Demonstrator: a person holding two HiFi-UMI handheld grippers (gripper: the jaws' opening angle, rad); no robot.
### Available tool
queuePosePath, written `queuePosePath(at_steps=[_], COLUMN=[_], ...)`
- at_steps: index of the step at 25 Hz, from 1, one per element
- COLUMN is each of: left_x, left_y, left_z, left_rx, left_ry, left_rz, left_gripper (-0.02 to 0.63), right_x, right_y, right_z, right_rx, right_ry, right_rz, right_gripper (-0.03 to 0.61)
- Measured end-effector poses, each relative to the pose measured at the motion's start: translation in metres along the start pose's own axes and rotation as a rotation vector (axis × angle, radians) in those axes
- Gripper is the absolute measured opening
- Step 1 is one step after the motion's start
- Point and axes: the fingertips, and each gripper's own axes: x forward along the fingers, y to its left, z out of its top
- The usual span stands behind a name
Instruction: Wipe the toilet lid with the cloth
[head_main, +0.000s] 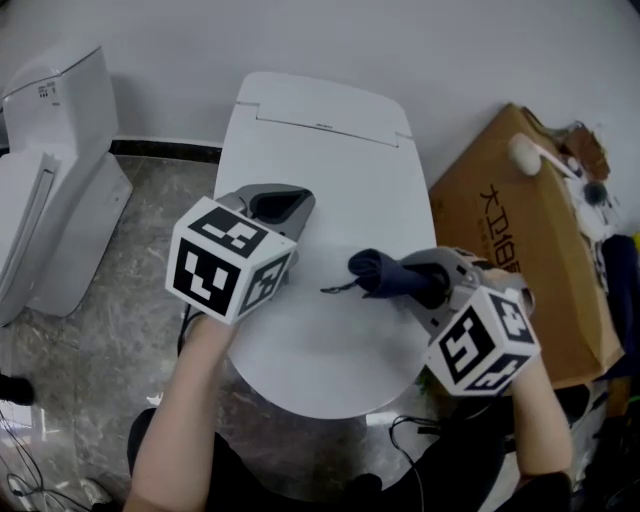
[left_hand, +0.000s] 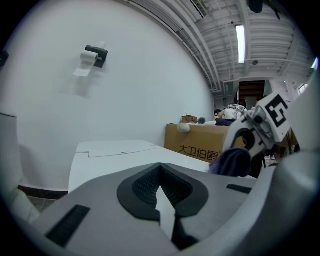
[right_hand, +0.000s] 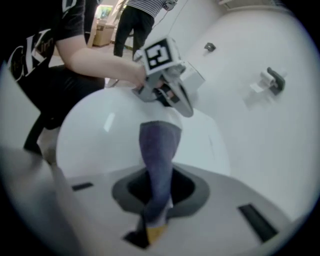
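The white toilet lid (head_main: 330, 160) lies shut. Left tongs (head_main: 278, 203) hover over its left side, drawn narrow on nothing. Right tongs (head_main: 432, 280) grip the dark blue cloth (head_main: 385, 272) mid-lid, its long axis pointing left.

Head cam steeply down; both gripper views low, close, facing each other; all share toilet lid (head_main: 330, 180).

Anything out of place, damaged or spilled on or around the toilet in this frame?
Nothing stands out. The toilet lid is closed, clean and unmarked. The right tongs grip the dark cloth, bunched rather than spread flat, a loose strand lying on the lid. The left tongs are empty.
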Motion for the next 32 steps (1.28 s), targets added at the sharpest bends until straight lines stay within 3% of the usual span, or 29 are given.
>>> queuePosePath(at_steps=[7, 13, 24, 32], left_x=[0.000, -0.008, -0.007, -0.006], left_y=[-0.001, 0.011, 0.016, 0.016], left_z=[0.002, -0.003, -0.005, -0.005], left_rx=[-0.001, -0.019, -0.032, -0.029], left_ry=[-0.013, 0.006, 0.026, 0.026], left_rz=[0.011, 0.041, 0.046, 0.043], left_gripper=[0.012, 0.012, 0.012, 0.012], right_x=[0.072, 0.133, 0.190, 0.200], right_y=[-0.121, -0.192, -0.231, -0.205], right_z=[0.031, 0.039, 0.036, 0.031], right_rx=[-0.091, -0.088, -0.078, -0.095], right_ry=[0.033, 0.104, 0.175, 0.182], right_rz=[-0.131, -0.162, -0.122, -0.030], right_gripper=[0.066, 0.066, 0.066, 0.066])
